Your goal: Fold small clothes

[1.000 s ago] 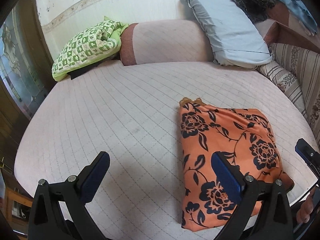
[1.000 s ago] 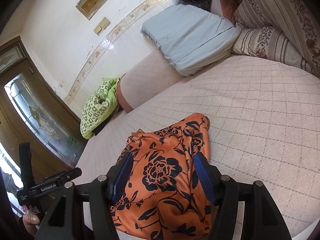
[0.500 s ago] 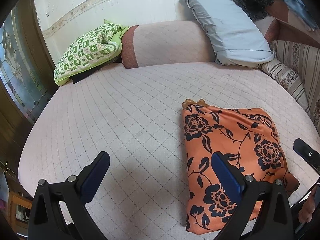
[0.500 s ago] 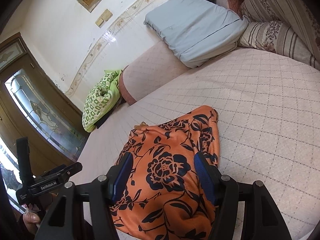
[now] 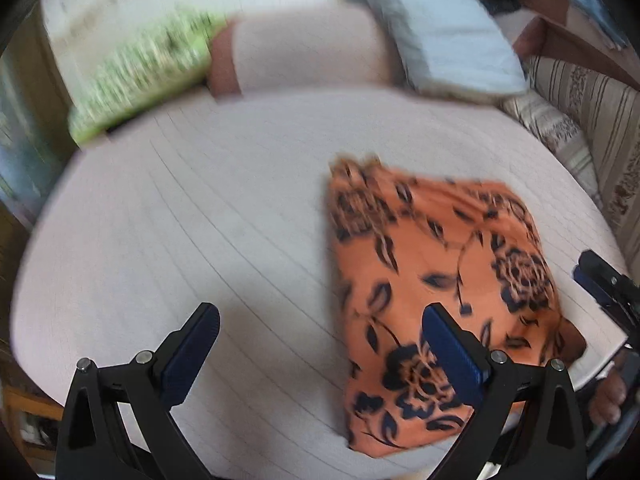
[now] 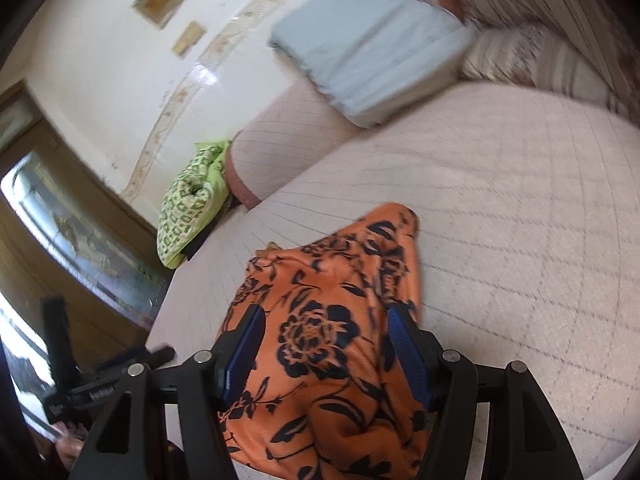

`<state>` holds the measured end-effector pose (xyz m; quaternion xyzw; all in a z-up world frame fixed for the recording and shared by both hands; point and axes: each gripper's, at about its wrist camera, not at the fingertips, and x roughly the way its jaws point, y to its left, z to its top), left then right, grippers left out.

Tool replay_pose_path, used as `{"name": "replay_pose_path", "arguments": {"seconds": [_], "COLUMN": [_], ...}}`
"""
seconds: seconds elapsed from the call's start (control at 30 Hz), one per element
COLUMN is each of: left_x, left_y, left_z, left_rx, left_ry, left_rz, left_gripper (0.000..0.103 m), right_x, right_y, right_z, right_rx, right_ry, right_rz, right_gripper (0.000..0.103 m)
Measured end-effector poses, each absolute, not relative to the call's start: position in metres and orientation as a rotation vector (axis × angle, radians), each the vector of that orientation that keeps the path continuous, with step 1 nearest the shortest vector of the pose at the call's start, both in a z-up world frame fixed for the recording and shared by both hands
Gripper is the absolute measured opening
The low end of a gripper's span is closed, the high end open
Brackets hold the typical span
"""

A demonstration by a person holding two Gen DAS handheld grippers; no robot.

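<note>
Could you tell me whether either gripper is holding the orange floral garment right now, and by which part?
Neither is: the left gripper and right gripper are open above the orange floral garment.

Wide bare bed fills the left and centre of the left wrist frame, open for passage. The orange floral garment occupies the lower right; pillows and a green cushion block the top edge.

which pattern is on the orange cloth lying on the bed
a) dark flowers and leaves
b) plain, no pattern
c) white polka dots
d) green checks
a, the orange cloth is covered in dark flowers and leaves, seen in both wrist views as it lies on the pink quilted bed.
</note>
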<state>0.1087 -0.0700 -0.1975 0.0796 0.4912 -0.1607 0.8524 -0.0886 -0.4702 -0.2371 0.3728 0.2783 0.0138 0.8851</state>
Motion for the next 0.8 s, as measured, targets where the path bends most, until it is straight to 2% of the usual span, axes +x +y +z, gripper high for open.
{"name": "replay_pose_path", "arguments": {"seconds": [0.13, 0.23, 0.37, 0.7, 0.8], "left_x": [0.127, 0.136, 0.146, 0.156, 0.158], "left_y": [-0.074, -0.075, -0.080, -0.113, -0.124], "left_z": [-0.227, -0.237, -0.247, -0.282, -0.282], "left_rx": [0.091, 0.056, -0.004, -0.056, -0.041], "left_ry": [1.196, 1.241, 1.308, 1.412, 1.380], "left_rz": [-0.442, -0.466, -0.577, -0.766, -0.815], "left_gripper": [0.101, 0.101, 0.101, 0.101, 0.101], "right_x": [-0.088, -0.087, -0.075, -0.035, -0.024], "right_y": [-0.493, -0.504, -0.507, -0.476, -0.465], "right_z": [-0.259, -0.271, -0.288, -0.303, -0.303], "right_rx": [0.898, 0.979, 1.037, 0.999, 0.961], "right_ry": [0.642, 0.671, 0.749, 0.863, 0.884], "right_rz": [-0.019, -0.010, -0.004, 0.140, 0.172], "right_gripper": [0.072, 0.077, 0.077, 0.082, 0.083]}}
